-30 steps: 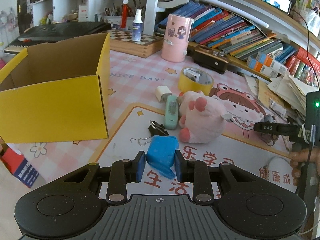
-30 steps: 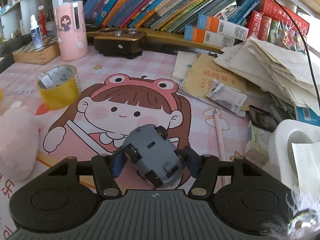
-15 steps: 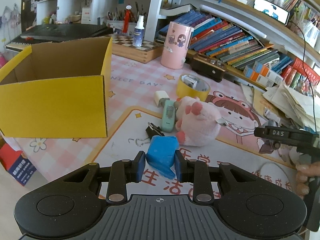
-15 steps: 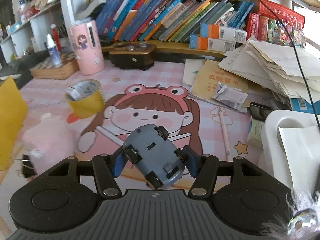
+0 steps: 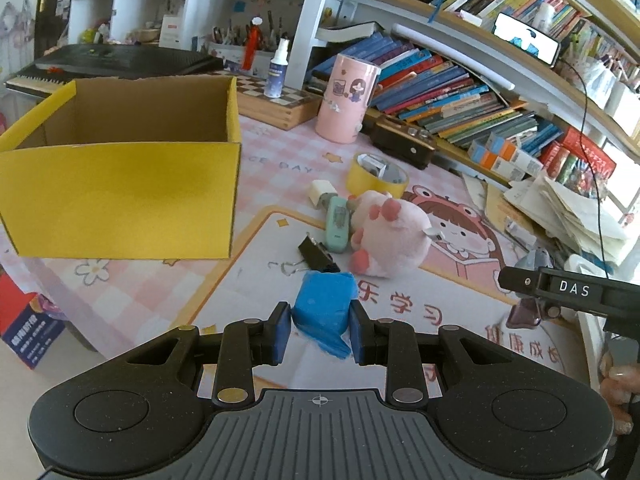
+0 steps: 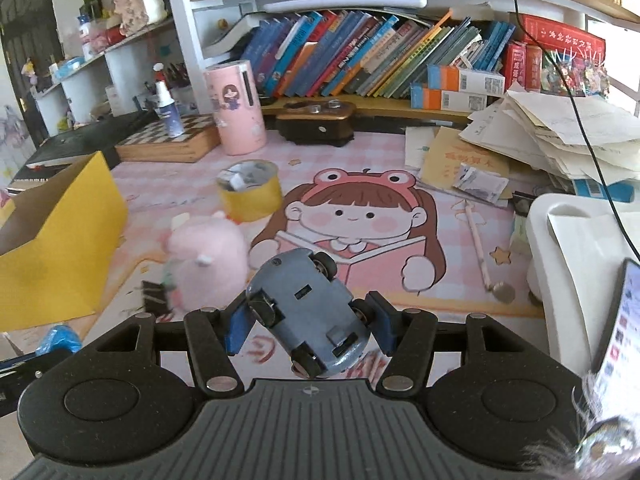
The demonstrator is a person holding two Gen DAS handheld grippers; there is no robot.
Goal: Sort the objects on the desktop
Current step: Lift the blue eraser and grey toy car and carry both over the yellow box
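Observation:
My left gripper (image 5: pixel 320 332) is shut on a blue block (image 5: pixel 323 307) and holds it above the desk mat. My right gripper (image 6: pixel 308 326) is shut on a grey-blue toy car (image 6: pixel 308 312), wheels up, lifted over the mat. An open yellow cardboard box (image 5: pixel 120 196) stands at the left; it also shows in the right wrist view (image 6: pixel 60 248). A pink plush toy (image 5: pixel 390 236), a mint green device (image 5: pixel 338 224), a black binder clip (image 5: pixel 318 256), a white cube (image 5: pixel 321 192) and a yellow tape roll (image 5: pixel 376 176) lie on the desk. The right gripper shows at the right of the left wrist view (image 5: pixel 560 292).
A pink cylinder (image 5: pixel 346 98), a dark brown box (image 5: pixel 404 142), a chessboard box (image 5: pixel 280 106) and leaning books (image 5: pixel 440 92) line the back. Stacked papers (image 6: pixel 560 136) and a white container (image 6: pixel 580 264) stand on the right. The desk edge runs at the lower left.
Both grippers have risen and drawn back with their objects. The right gripper has swung left, so the yellow box and plush toy have come into its view.

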